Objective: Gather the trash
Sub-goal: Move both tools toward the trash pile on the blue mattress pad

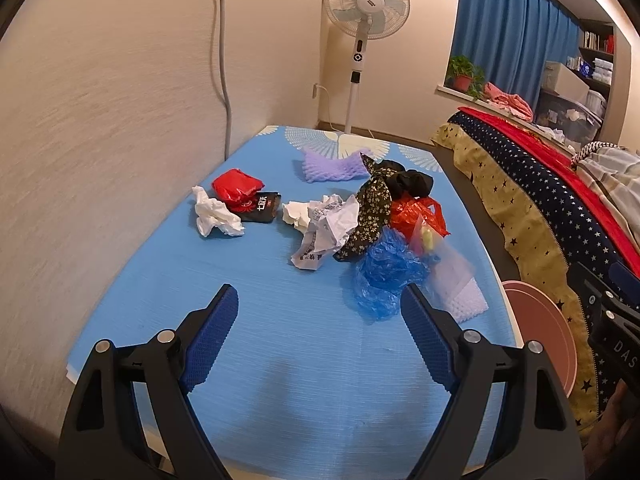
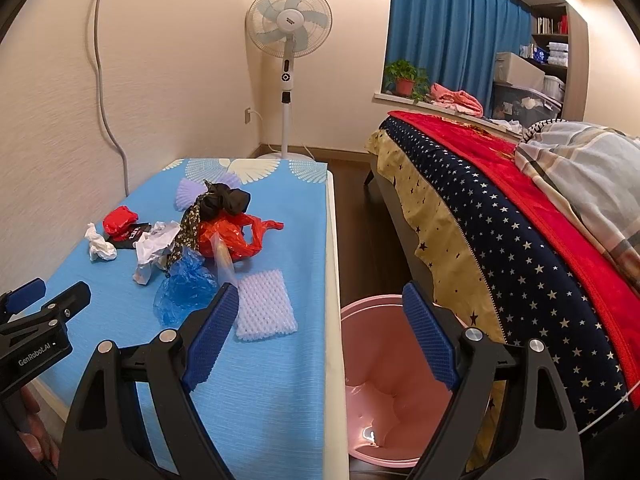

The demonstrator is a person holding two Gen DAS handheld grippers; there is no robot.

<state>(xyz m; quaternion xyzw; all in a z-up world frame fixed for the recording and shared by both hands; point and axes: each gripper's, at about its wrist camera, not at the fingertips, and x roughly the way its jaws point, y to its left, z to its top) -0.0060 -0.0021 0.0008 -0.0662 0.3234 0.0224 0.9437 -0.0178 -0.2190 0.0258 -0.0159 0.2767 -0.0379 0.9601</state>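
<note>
Trash lies on the blue table (image 1: pixel 280 340): a white tissue (image 1: pixel 214 216), a red wrapper (image 1: pixel 236 186), a black packet (image 1: pixel 262 208), crumpled paper (image 1: pixel 326 228), a floral cloth strip (image 1: pixel 370 208), a red plastic bag (image 1: pixel 416 212), a blue plastic bag (image 1: pixel 384 276), white foam netting (image 2: pixel 264 304) and purple foam netting (image 1: pixel 332 164). My left gripper (image 1: pixel 318 300) is open and empty above the near table. My right gripper (image 2: pixel 320 300) is open and empty over the pink bin (image 2: pixel 384 392) beside the table's right edge.
A bed (image 2: pixel 520 220) with a star-patterned cover stands right of the bin. A standing fan (image 2: pixel 288 36) is at the far wall. A cable (image 1: pixel 224 60) hangs on the left wall. The left gripper also shows in the right wrist view (image 2: pixel 44 304).
</note>
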